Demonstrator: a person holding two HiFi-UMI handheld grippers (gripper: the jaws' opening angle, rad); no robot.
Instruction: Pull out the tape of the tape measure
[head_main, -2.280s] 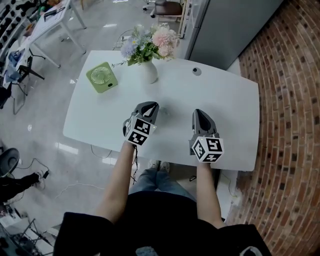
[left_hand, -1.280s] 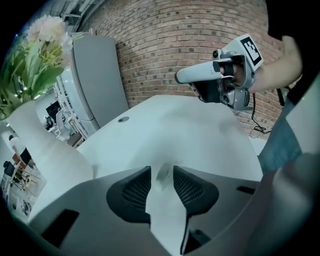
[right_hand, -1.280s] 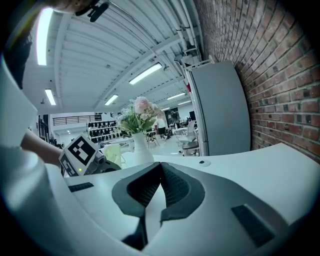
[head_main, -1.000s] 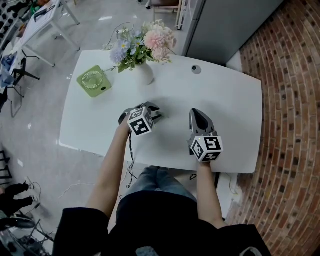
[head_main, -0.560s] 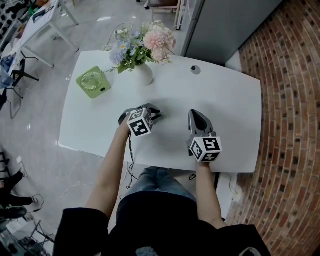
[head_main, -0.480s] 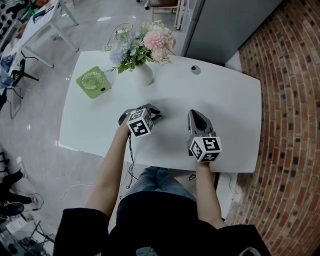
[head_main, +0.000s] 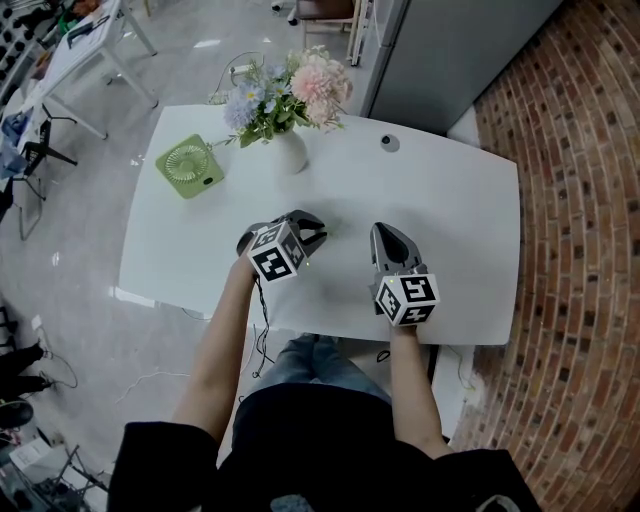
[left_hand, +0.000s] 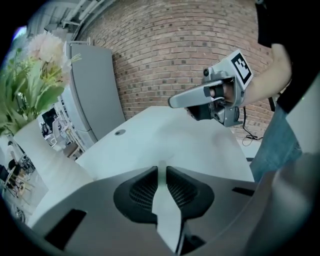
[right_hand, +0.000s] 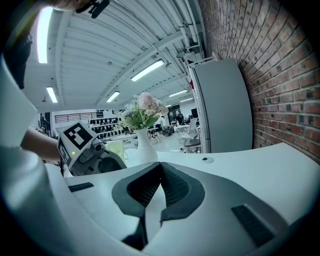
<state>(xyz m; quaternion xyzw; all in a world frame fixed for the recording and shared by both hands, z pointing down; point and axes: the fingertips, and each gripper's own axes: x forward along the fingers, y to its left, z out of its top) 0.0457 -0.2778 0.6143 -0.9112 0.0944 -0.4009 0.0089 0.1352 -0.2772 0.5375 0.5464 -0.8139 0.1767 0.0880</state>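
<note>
My left gripper (head_main: 312, 232) lies low over the white table (head_main: 450, 230), turned so that its jaws point right. In the left gripper view its pads (left_hand: 145, 190) stand close together with a narrow pale white piece, the tape measure (left_hand: 160, 175), pinched between them; most of it is hidden. My right gripper (head_main: 385, 236) rests a hand's width to the right and points toward the far edge. Its jaws (right_hand: 160, 167) are shut, tips touching, nothing between them. From the left gripper view, the right gripper (left_hand: 175, 102) hangs just ahead above the table.
A white vase of flowers (head_main: 288, 150) and a green fan (head_main: 190, 165) stand at the far left of the table. A small round disc (head_main: 386, 143) lies near the far edge. A grey cabinet (head_main: 460, 50) and a brick wall (head_main: 580, 250) bound the right side.
The left gripper has turned from pointing away to pointing right and dropped close to the table. Over the last second both grippers have barely shifted.
</note>
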